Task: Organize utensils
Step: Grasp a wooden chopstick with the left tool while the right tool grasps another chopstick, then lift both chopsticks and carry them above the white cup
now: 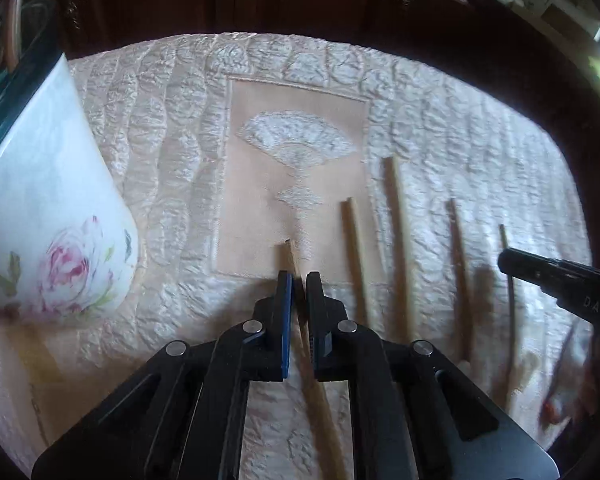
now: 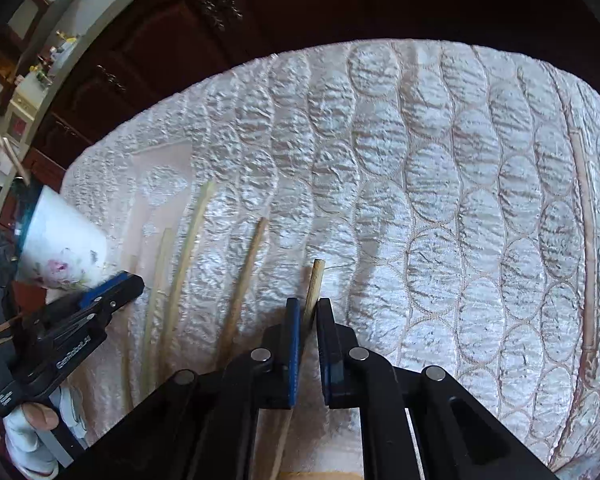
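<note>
The left gripper (image 1: 299, 280) and the right gripper (image 2: 309, 306) are each pinching one chopstick (image 1: 290, 254) (image 2: 315, 280) (both sticks lying on the tablecloth (image 1: 460, 120)), while three more (image 1: 396, 220) are waiting between them, and the flowered cup (image 1: 52, 208) is standing left of the left one.

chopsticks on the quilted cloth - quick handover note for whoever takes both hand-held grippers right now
Left hand-held gripper: shut on the leftmost chopstick, which lies on the cloth.
Right hand-held gripper: shut on the rightmost chopstick.
Three loose chopsticks lie between them on the cloth.
Floral cup stands at the left; two chopsticks already stick out of it.
Left: both held sticks and the three loose ones probably go into the cup.
</note>
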Tool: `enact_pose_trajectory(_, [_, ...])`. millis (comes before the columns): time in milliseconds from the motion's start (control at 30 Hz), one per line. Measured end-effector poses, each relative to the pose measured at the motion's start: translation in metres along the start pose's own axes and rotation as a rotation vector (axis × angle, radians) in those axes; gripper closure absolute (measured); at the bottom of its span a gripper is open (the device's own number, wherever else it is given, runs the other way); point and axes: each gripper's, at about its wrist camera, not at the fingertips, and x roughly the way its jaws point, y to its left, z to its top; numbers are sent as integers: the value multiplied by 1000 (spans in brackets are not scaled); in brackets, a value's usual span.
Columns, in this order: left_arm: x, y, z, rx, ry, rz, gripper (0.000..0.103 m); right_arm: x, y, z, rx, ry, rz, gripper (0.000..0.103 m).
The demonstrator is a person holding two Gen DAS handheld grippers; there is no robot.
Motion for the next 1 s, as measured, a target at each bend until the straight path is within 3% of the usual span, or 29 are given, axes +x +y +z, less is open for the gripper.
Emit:
enact_pose_trajectory(233, [-77,0,-14,25,-129,-100,98,-72,23,-4,-55,-145,62,98])
enact_pose_trajectory(433, [-142,10,-30,52,-227,-91,98,-130,56,-15,-136,-247,86,98])
enact_pose_trajectory(567, [-164,19,-39,55,-257,-62,98,-159,76,-23,-188,-289,90,98])
enact_pose_trajectory(1000, [-222,41,-57,20,-367,-52,99,-183,136,-23,-290,-341,115,98])
